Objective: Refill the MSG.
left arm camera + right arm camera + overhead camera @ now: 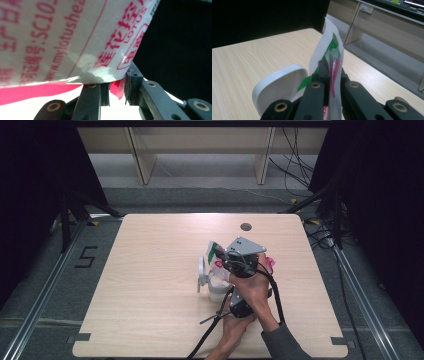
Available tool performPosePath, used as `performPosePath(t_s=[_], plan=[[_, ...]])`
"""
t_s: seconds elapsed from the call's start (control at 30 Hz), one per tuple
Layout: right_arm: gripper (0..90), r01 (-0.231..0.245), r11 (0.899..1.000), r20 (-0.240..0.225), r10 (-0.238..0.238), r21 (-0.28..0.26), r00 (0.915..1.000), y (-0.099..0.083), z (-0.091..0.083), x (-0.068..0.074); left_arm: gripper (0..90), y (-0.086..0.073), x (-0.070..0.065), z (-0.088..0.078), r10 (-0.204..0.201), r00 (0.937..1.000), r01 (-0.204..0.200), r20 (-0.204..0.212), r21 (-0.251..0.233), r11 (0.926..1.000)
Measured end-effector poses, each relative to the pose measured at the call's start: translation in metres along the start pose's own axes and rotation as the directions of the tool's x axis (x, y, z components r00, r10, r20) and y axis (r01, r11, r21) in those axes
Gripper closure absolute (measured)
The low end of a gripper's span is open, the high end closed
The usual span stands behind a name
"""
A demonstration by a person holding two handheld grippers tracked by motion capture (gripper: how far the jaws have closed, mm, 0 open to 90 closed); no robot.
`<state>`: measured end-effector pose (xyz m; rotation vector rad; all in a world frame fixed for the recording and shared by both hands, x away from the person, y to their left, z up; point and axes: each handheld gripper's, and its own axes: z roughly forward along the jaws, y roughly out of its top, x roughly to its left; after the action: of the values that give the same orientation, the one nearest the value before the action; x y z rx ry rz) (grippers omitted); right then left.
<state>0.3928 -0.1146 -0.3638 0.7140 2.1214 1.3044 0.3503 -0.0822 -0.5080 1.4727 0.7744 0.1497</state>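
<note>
My white plastic bag (325, 47) with red print stands upright, pinched at both edges, beside the open-lidded white container (216, 287).

bag (62, 40): I see its print blurred and cut off by the top and left edges in the left gripper view;
white container (216, 287): hands hide most of it from me;
lid (279, 87): lower part behind jaws
</note>
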Motion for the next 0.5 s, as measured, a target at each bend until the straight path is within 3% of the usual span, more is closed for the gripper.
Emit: performPosePath(t_s=[0.1,0.13,0.23,0.27,0.33,0.4,0.5], plan=[[89.3,0.02,1.0,0.005,-0.02,0.001,0.9998,0.0001,0.0004,-0.0004,76.4,-0.0002,-0.0002,0.0004,-0.01,0.9999,0.01,-0.004,-0.01,0.9999],[89.3,-0.006,1.0,-0.007,0.006,0.014,1.0,-0.0005,0.0011,0.002,76.4,-0.0004,-0.0001,0.0001,-0.007,1.0,0.007,-0.005,-0.007,0.9999],[89.3,-0.009,1.0,-0.013,0.009,0.014,0.9999,-0.0003,0.0006,0.0015,76.4,-0.0003,-0.0006,0.0,-0.009,1.0,0.009,-0.002,-0.005,0.9999],[89.3,0.013,1.0,0.006,-0.013,-0.009,0.9999,-0.0002,0.0008,0.0002,76.4,-0.0003,-0.0009,0.0,-0.009,1.0,0.009,-0.001,-0.007,0.9999],[89.3,0.016,1.0,0.004,-0.016,-0.003,0.9999,-0.0001,0.0007,0.0001,76.4,-0.0005,-0.0009,-0.0001,-0.008,1.0,0.008,0.002,-0.005,1.0],[89.2,-0.007,1.0,-0.013,0.008,0.019,0.9999,-0.0008,0.001,0.0012,76.4,-0.0006,-0.0008,0.0,-0.008,1.0,0.008,0.001,-0.003,1.0],[89.2,0.015,1.0,0.004,-0.015,-0.007,0.9999,-0.0001,0.0007,0.0004,76.4,-0.0003,-0.0012,-0.0003,-0.008,1.0,0.008,0.001,-0.009,0.9999]])
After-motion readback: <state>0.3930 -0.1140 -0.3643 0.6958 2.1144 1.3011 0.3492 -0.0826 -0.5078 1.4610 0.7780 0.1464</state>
